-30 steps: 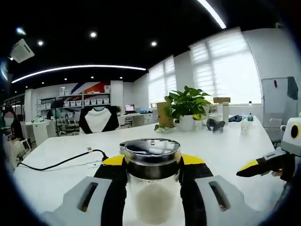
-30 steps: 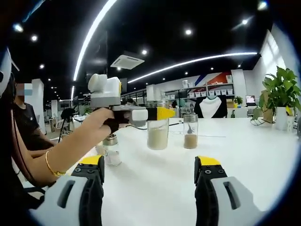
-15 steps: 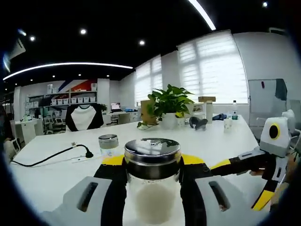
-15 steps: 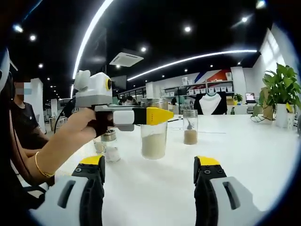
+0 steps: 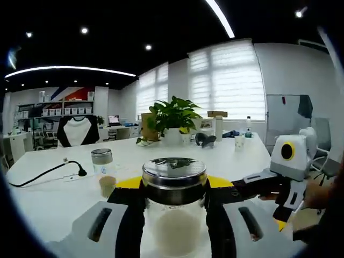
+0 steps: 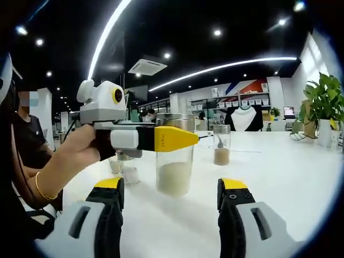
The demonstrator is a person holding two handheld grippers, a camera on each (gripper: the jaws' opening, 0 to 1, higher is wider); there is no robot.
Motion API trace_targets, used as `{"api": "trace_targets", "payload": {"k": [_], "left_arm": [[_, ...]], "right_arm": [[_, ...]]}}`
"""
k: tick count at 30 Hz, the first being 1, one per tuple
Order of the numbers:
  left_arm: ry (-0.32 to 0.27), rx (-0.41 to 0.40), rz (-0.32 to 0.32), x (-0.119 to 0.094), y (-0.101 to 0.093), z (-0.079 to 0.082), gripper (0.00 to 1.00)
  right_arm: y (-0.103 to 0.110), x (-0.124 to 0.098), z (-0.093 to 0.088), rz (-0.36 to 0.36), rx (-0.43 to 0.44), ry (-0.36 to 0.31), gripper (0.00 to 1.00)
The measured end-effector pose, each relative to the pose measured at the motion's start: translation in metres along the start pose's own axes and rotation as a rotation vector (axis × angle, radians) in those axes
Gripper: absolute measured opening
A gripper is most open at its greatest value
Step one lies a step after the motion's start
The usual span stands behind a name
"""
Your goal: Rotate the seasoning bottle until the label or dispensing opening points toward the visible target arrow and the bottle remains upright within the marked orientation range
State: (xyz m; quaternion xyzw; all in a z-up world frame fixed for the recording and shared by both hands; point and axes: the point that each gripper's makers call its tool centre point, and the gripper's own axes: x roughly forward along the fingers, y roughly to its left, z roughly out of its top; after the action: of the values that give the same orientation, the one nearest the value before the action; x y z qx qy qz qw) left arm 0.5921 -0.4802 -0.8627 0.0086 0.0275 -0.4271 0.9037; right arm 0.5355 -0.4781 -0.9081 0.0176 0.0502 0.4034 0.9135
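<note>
- The left tool (image 5: 174, 215) is pinching the seasoning bottle (image 5: 174, 207) just under its shiny metal cap, one black-and-yellow jaw pressing on each side of the glass.
- The bottle is standing upright and is holding a pale powder in its lower part; in the right gripper view the bottle (image 6: 174, 156) is sitting on the white desk (image 6: 279, 177), with the left tool (image 6: 169, 138) crossing in front of it from the left.
- A hand (image 6: 80, 148) with a bangle on the wrist is holding that tool's grip.
- The right tool (image 6: 169, 191) is standing spread and gripping nothing, its yellow-tipped jaws sitting near the bottle but apart from it.
- In the left gripper view the right tool (image 5: 258, 185) is coming in from the right, level with the bottle.
- A second jar (image 6: 221, 145) with brown powder is standing farther back on the desk.
- A smaller jar (image 6: 124, 171) is sitting behind the left tool.
- A potted plant (image 5: 171, 121) and a black cable (image 5: 45, 173) are lying farther off on the desk.
</note>
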Motion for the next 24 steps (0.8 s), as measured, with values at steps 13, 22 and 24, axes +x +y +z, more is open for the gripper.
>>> {"api": "trace_targets", "payload": {"k": [13,22,24], "left_arm": [[0.011,0.005,-0.099,-0.005,-0.024,-0.003,0.45],[0.007,0.004,-0.153,-0.01,-0.036,0.0,0.45],[0.008,0.012,-0.161,-0.011,-0.039,0.001,0.45]], "right_arm": [[0.005,0.008,0.0,0.02,-0.008,0.002,0.7],[0.008,0.012,0.001,0.042,-0.016,0.004,0.66],[0.009,0.013,0.0,0.048,-0.025,0.009,0.64]]}}
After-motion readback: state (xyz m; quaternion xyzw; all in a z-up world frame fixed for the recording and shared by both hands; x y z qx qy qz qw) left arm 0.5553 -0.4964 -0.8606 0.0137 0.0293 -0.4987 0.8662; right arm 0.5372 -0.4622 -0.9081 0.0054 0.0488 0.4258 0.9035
